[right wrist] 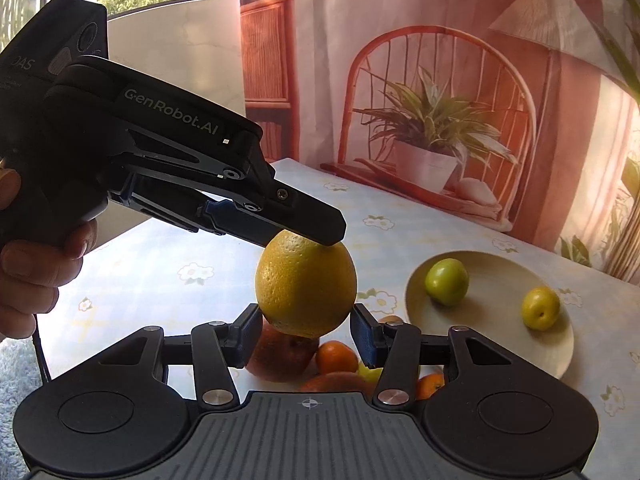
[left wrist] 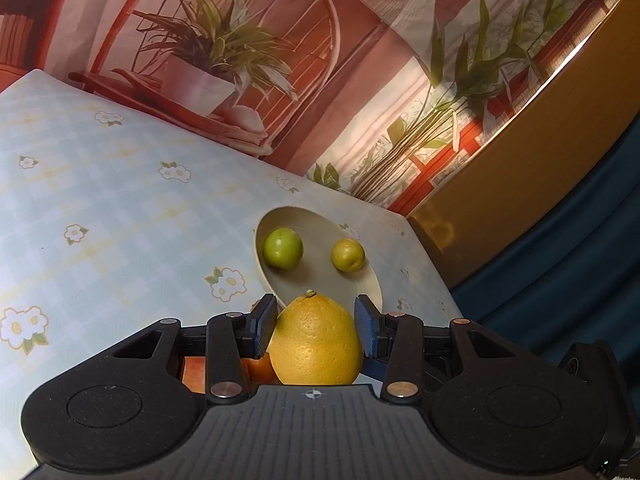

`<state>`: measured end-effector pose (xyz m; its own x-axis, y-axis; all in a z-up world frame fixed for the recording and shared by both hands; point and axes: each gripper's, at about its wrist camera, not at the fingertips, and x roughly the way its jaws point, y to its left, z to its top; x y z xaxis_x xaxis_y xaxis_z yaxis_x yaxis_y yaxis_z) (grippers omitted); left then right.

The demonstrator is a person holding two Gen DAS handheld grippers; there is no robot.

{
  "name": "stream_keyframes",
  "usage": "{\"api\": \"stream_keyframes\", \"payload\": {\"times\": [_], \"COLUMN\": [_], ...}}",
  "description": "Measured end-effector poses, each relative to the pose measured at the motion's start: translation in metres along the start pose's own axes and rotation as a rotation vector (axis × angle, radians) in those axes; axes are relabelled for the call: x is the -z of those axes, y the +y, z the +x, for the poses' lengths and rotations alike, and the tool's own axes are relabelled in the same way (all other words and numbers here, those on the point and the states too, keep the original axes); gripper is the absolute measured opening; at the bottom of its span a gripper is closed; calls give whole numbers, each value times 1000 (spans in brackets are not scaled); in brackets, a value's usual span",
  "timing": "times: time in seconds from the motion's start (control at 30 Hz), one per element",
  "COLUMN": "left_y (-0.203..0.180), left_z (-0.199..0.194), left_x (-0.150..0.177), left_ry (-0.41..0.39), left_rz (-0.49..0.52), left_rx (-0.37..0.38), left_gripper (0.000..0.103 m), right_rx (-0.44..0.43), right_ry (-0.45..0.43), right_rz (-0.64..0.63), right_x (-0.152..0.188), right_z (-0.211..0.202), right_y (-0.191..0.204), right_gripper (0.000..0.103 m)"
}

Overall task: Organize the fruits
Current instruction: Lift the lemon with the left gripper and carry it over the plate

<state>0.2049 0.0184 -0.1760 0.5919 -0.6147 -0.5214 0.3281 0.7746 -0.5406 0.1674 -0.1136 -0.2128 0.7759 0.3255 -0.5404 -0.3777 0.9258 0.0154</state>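
My left gripper [left wrist: 316, 320] is shut on a large yellow lemon [left wrist: 316, 344] and holds it above the table. In the right wrist view the left gripper [right wrist: 308, 232] comes in from the left with the lemon [right wrist: 306, 284] in its fingers. My right gripper [right wrist: 306, 332] is open and empty, just below and behind the lemon. A beige plate [left wrist: 320, 280] holds a green plum [left wrist: 283, 249] and a yellow plum [left wrist: 347, 255]. The plate [right wrist: 500, 344] shows at right in the right wrist view, with the green plum [right wrist: 447, 281] and the yellow plum [right wrist: 540, 307].
Under the lemon lie a red apple [right wrist: 280, 356], small oranges [right wrist: 336, 356] and other fruit, partly hidden by my right gripper. The table has a light blue flowered cloth [left wrist: 120, 200]. A printed backdrop [left wrist: 280, 40] stands behind it. The table's right edge [left wrist: 432, 264] is near the plate.
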Motion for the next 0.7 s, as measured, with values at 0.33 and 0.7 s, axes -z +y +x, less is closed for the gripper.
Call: {"api": "stream_keyframes", "payload": {"times": [0.33, 0.7], "left_y": [-32, -37], "left_z": [83, 160], "left_x": [-31, -75], "left_ry": [83, 121], "left_rz": [54, 63], "left_rx": [24, 20], "left_gripper": [44, 44], "right_rx": [92, 116], "right_ry": [14, 78], "right_rz": [62, 95], "right_x": [2, -20], "right_z": [14, 66], "right_y": [-74, -141], "right_gripper": [45, 45]}}
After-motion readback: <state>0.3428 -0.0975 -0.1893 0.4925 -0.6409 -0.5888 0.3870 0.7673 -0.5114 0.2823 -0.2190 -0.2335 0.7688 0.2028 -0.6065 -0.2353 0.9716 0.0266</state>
